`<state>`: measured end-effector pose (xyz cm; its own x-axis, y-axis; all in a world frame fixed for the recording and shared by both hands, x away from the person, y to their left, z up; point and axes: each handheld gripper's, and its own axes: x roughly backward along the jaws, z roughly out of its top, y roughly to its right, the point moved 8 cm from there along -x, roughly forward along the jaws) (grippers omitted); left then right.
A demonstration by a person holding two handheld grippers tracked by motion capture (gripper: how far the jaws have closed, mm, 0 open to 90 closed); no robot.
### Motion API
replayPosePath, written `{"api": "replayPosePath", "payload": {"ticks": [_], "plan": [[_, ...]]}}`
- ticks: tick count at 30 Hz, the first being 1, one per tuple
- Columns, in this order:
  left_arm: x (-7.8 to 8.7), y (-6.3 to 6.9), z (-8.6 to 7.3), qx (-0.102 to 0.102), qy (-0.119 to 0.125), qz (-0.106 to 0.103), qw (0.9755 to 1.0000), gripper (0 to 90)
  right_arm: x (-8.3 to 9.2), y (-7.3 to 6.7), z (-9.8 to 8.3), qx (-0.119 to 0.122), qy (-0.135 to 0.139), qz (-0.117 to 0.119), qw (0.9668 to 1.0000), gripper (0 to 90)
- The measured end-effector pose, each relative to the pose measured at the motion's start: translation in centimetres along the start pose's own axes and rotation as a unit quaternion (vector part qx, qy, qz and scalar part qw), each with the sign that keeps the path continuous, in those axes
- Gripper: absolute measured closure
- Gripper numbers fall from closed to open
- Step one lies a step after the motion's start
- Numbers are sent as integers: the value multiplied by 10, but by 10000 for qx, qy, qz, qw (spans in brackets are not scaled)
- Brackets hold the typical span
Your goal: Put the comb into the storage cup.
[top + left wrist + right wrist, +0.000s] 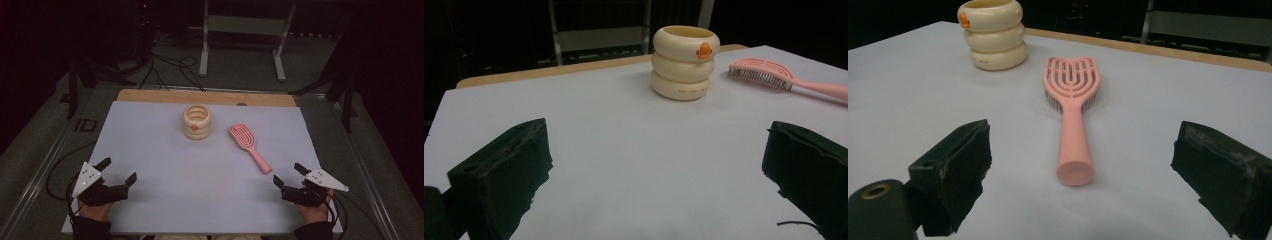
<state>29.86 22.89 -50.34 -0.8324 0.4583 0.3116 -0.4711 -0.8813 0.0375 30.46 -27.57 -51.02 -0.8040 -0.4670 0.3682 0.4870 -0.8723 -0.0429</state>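
Observation:
A cream ribbed cup with an orange mark stands upright at the middle back of the white mat. Right of it lies a pink hairbrush, bristles down, handle toward the front right. My left gripper rests open at the front left, far from both; its view has the cup ahead and the brush to the right. My right gripper is open at the front right, just short of the brush handle, which points between its jaws. The cup stands beyond.
A wooden strip borders the mat's far edge. Beyond the table stand a grey metal frame and cables on a dark floor. Cables trail from both grippers at the table's sides.

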Motion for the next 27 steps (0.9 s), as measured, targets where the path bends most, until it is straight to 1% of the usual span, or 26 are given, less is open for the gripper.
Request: {"api": "replayPosePath", "payload": {"ticks": [11, 21, 27], "plan": [[-2, 1, -2, -27, -61, 17, 10000, 1, -1, 0, -1, -30, -37, -3, 10000, 85], [-1, 2, -2, -58, -18, 67, 10000, 1, 0, 0, 1, -56, 0, -9, 10000, 85], [-1, 3, -1, -78, -8, 78, 9999, 1, 2, 0, 6, -66, 49, -34, 10000, 85]]}}
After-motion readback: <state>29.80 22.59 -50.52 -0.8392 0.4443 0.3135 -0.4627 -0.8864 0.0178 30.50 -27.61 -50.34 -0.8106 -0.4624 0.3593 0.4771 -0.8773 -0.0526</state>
